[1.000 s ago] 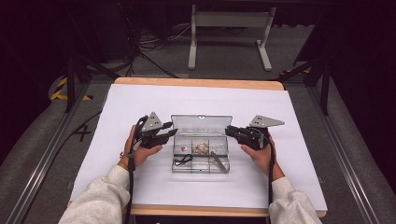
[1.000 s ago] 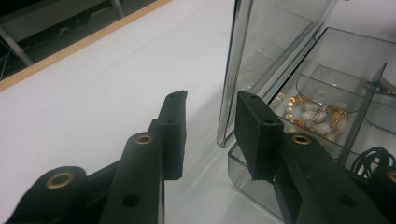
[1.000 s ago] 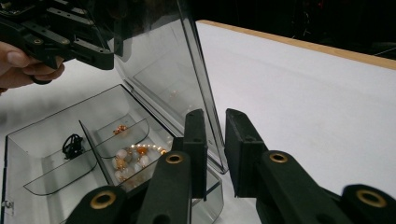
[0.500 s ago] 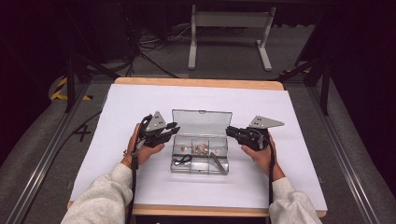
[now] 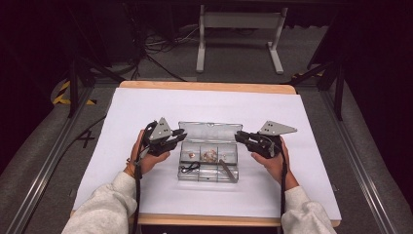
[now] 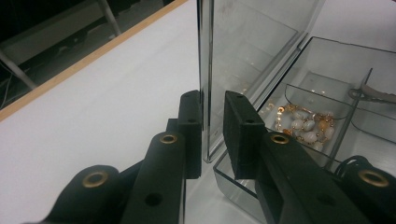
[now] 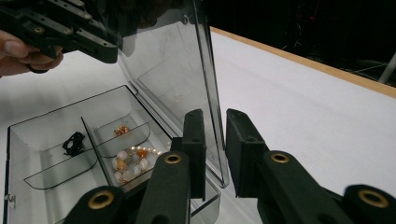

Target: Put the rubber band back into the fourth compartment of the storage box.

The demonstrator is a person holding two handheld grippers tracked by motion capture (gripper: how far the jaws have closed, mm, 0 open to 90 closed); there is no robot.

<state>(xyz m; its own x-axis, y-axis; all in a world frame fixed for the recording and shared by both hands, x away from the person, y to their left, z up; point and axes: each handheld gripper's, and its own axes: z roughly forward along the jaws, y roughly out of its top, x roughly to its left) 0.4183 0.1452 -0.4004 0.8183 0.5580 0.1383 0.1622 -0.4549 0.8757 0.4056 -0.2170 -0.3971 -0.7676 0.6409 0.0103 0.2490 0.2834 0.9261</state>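
Note:
A clear plastic compartment box (image 5: 207, 178) sits mid-table with its lid (image 5: 209, 130) standing upright. Inside lie a pearl and gold bracelet (image 5: 210, 156), a small black piece (image 5: 190, 168) and a strap (image 5: 227, 170). My left gripper (image 5: 181, 135) straddles the lid's left end. Its jaws have just been closing, and in the left gripper view (image 6: 212, 100) a thin gap still shows beside the lid (image 6: 247, 46). My right gripper (image 5: 238, 136) straddles the lid's right end (image 7: 215, 116). Its jaws have just opened slightly around the lid (image 7: 173, 60), with a sliver of gap.
White paper (image 5: 209, 105) covers the table, which has a wooden far edge (image 5: 204, 87). Dark floor with cables and a metal stand (image 5: 238, 34) lies beyond. In the right gripper view the bracelet (image 7: 130, 161) lies just under the lid.
The left gripper has nudged slightly closer to the lid's left end. The box, the upright lid and the right gripper stand as before.

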